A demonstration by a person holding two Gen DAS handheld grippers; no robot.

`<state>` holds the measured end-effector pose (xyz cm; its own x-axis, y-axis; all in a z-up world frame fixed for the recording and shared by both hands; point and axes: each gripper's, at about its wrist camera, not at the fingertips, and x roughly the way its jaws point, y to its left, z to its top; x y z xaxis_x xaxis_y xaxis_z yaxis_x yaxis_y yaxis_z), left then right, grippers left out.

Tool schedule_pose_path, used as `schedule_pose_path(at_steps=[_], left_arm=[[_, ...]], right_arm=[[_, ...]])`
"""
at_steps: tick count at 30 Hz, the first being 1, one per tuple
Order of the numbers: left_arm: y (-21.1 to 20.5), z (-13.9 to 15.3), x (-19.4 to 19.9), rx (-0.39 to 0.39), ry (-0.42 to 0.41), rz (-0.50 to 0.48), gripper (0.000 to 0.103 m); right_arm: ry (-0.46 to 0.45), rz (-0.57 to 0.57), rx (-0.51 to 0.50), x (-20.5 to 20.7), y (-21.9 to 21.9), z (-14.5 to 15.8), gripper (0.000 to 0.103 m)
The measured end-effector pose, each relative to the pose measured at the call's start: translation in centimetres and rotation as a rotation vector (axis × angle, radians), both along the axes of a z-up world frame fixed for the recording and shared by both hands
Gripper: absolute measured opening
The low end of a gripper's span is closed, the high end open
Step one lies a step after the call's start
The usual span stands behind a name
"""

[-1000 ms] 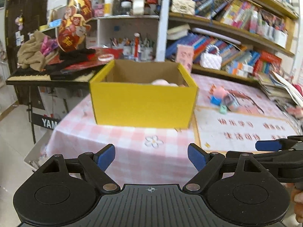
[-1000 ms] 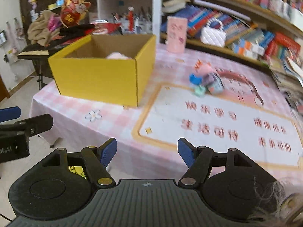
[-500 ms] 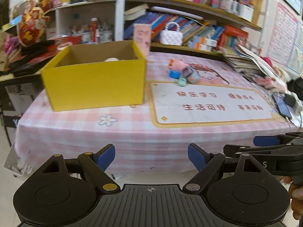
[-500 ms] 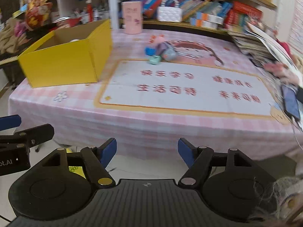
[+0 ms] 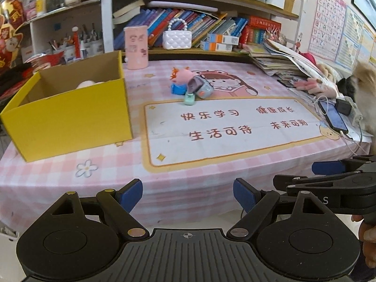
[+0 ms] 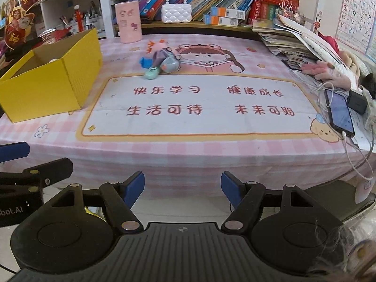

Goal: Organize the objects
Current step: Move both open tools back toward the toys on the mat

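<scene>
A yellow cardboard box (image 5: pixel 70 115) (image 6: pixel 47 82) stands open on the left of the pink checked table, with something pale pink (image 5: pixel 85 84) inside. A small cluster of toys lies mid-table: a pink pig figure (image 5: pixel 181 75) (image 6: pixel 159 45), a grey-blue toy (image 5: pixel 201 87) (image 6: pixel 169 62) and a mint-green one (image 5: pixel 189 98) (image 6: pixel 151 72). My left gripper (image 5: pixel 187 193) is open and holds nothing, in front of the table's near edge. My right gripper (image 6: pixel 182 188) is likewise open with nothing in it, beside the left one and short of the table.
A printed mat (image 6: pixel 199 103) covers the table's middle. A pink canister (image 5: pixel 136 47) stands at the back. A phone (image 6: pixel 340 112) with cables lies at the right edge, near stacked papers (image 5: pixel 277 61). Bookshelves (image 5: pixel 199 23) rise behind. A furry animal (image 5: pixel 366 89) sits at far right.
Both views have swung rightward: the yellow box slid from centre to the left, and the toys, mat and phone came into view. Both grippers' fingers stay apart as before.
</scene>
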<state>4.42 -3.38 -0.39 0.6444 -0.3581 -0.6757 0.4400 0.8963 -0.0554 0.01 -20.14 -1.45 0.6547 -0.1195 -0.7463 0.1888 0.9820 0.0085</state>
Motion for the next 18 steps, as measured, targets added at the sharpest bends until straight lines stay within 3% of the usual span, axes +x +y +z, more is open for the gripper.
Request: schedule_pose_path(at_steps=[10, 18], left_arm=[[-3.6, -0.1, 3.6, 0.001, 0.005, 0.043, 0.087], [-6.8, 0.0, 8.0, -0.012, -0.011, 0.137, 0.085]], right_arm=[[0.021, 0.059, -0.004, 4.3, -3.5, -0.1, 0.070], [-0.023, 0.125, 0.015, 9.6, -7.1, 0.1, 0.064]])
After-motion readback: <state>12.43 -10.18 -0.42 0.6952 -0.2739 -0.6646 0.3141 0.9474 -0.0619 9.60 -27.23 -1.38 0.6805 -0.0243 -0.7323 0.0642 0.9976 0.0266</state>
